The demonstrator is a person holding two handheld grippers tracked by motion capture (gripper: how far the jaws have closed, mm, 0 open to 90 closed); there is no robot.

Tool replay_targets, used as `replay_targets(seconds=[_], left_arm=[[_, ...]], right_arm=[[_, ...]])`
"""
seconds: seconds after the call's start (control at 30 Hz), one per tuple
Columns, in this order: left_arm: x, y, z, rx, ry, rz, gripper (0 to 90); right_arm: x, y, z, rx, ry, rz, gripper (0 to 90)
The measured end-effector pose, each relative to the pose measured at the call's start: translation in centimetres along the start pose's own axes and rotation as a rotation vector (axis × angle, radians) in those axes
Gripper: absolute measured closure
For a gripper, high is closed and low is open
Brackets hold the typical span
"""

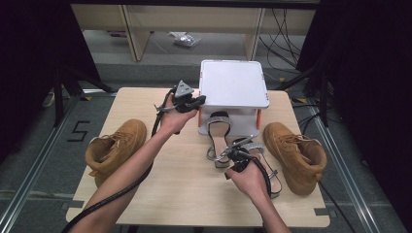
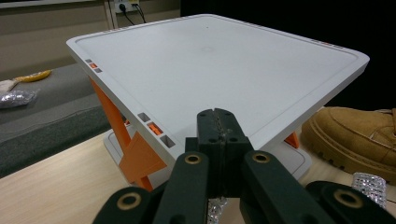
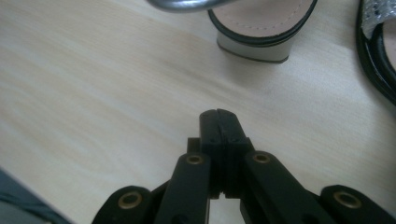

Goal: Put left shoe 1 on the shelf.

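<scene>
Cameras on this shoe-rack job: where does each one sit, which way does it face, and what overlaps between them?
High view: above the near table edge, looking forward and down on the light wooden table; both forearms, left gripper and right gripper show.
Left gripper view: rides the left gripper, facing the white two-tier rack with orange struts; shut jaws show.
Right gripper view: rides the right gripper, looking down at the tabletop toward a black-trimmed sandal heel; shut jaws show.
Shared: rack and tan suede boot appear in high and left views.
</scene>
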State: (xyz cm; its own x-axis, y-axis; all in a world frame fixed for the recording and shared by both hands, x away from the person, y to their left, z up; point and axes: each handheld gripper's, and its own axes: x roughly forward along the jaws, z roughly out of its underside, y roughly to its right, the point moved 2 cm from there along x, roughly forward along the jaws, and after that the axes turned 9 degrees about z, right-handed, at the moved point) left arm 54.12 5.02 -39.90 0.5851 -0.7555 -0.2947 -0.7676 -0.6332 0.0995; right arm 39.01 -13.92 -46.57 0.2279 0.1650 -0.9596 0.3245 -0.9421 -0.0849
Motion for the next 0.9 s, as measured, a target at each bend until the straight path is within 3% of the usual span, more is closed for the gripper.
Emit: replay_targets(seconds=[0.03,0.07,0.17,0.27,0.33,0.47,0.57,0.63,0.87,0.9], left_arm=[[0.0,0.0,0.0,0.001,-0.001,0.000,89.6],[-0.1,-0.1,0.0,0.000,-0.001,0.000,89.6],[0.0,0.0,0.0,-0.001,-0.002,0.002,89.6],[0.0,0.0,0.0,-0.001,-0.002,0.003,89.6],[0.0,0.0,0.0,-0.002,-0.003,0.004,89.7],[0.0,0.0,0.0,-0.003,-0.002,0.004,89.7],[0.0,0.0,0.0,-0.003,-0.002,0.003,89.7],[0.0,0.0,0.0,-0.003,-0.003,0.003,89.7],[0.0,0.0,0.0,-0.003,-0.003,0.003,89.7],[0.1,-0.2,-0.1,0.022,0.005,0.008,89.7]], right_arm=[[0.4,0.0,-0.1,0.013,0.008,0.007,90.0],[1.1,0.3,-0.5,-0.010,0.040,0.029,90.0],[1.7,-0.1,-0.8,0.009,0.055,0.012,90.0],[1.9,-0.2,-1.1,0.035,0.085,0.040,90.0],[2.1,0.2,-1.4,0.021,0.143,0.076,90.0],[2.0,0.1,-1.6,0.032,0.133,0.081,90.0],[2.0,0.2,-1.7,0.023,0.173,0.082,90.0],[1.9,0.3,-2.0,0.045,0.211,0.098,90.0],[1.4,0.6,-3.1,0.079,0.262,0.105,90.0],[1.3,0.7,-3.3,0.071,0.267,0.116,90.0]])
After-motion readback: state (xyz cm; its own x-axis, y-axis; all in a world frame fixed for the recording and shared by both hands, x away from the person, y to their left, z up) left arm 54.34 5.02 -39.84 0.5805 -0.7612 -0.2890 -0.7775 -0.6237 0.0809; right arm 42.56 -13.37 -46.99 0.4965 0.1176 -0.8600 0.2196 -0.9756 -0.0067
